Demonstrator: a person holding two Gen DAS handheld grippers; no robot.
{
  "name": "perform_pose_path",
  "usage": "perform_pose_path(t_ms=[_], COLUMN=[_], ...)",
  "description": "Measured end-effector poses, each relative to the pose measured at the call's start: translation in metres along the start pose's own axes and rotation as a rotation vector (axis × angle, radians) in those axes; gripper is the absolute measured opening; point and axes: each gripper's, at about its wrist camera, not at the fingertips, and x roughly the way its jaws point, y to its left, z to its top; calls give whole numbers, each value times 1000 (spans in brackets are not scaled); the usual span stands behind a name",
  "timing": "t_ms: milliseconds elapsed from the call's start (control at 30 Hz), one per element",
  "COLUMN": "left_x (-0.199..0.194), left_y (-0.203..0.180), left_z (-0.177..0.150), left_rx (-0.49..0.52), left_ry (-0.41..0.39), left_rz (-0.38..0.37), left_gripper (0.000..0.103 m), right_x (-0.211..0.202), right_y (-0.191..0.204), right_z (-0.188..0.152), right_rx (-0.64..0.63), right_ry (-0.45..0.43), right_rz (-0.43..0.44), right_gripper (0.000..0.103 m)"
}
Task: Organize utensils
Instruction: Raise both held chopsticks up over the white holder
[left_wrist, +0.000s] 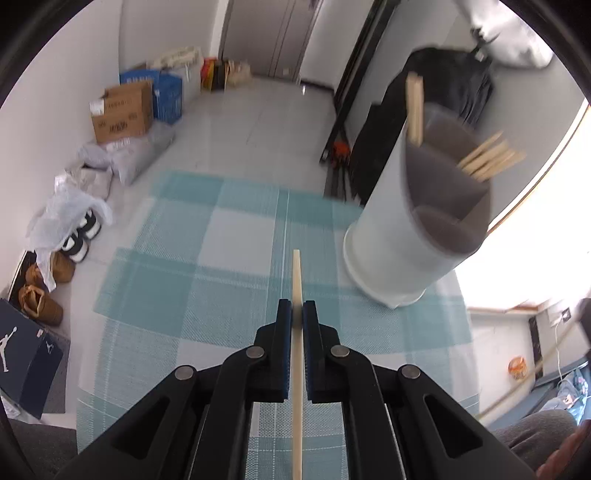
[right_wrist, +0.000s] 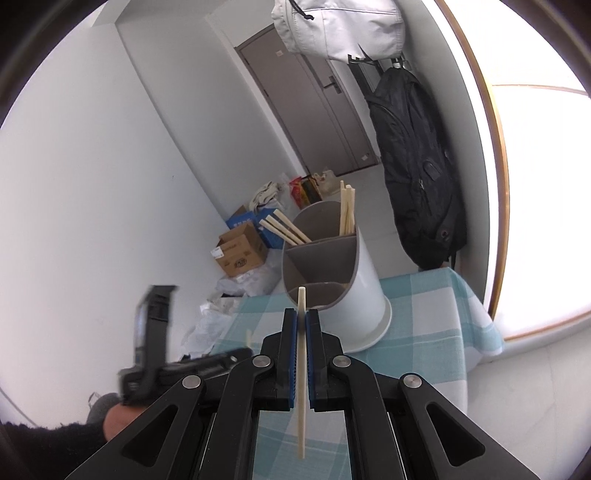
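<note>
Left wrist view: the left hand-held gripper (left_wrist: 297, 314) is clamped tight on a pale chopstick (left_wrist: 296, 273), whose tip pokes forward past the pads above the checked cloth on the desk (left_wrist: 177, 236). The white utensil holder (left_wrist: 402, 221) stands ahead to the right, with chopsticks in two of its grey-lined compartments and the nearest one looking empty.

Right wrist view: the right hand-held gripper (right_wrist: 302, 319) is likewise closed on a second chopstick (right_wrist: 301, 299), its tip lined up just before the holder's (right_wrist: 369, 280) nearest compartment. The left gripper shows blurred at lower left.

The step in hand seems to be carrying sticks to the holder; next, each tip must be tilted over a compartment before letting go
</note>
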Motion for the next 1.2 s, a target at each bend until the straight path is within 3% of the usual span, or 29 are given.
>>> perform_pose_path(t_ms=[267, 833, 1200], left_x=[-29, -64, -93], left_y=[-15, -22, -38], left_z=[1, 7, 32], left_rx=[43, 144, 185], left_ry=[-151, -246, -276], left_rz=[-64, -118, -120], left_gripper=[2, 2, 2], right_x=[6, 5, -14], right_y=[7, 40, 58], right_z=[-5, -2, 32], right_rx=[-11, -109, -129], right_ry=[-3, -49, -124], right_rz=[-18, -60, -46], right_gripper=[4, 4, 4])
